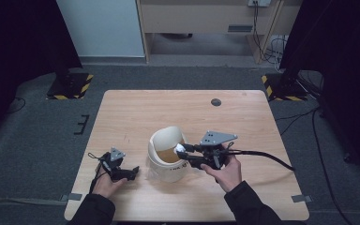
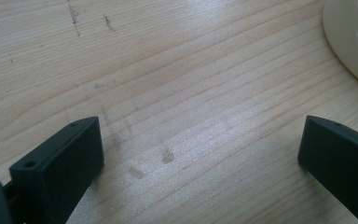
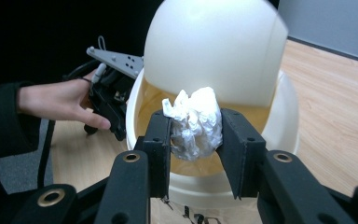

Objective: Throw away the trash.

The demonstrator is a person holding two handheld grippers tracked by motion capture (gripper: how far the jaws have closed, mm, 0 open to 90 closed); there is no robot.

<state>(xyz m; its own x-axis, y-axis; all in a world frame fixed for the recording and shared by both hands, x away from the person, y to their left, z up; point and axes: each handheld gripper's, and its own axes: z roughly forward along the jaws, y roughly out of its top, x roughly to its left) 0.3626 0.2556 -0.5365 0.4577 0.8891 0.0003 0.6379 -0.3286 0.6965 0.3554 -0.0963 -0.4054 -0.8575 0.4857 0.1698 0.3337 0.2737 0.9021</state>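
My right gripper [image 3: 193, 135] is clamped on a crumpled paper wad [image 3: 193, 122], probably tissue: light, soft, squashable, best pinched mid-bulk over the near bin [image 1: 168, 172].

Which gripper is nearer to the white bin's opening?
Right. The right gripper, shut on a crumpled paper wad, is at the white bin opening; the left gripper rests on the table beside the bin, jaws open.
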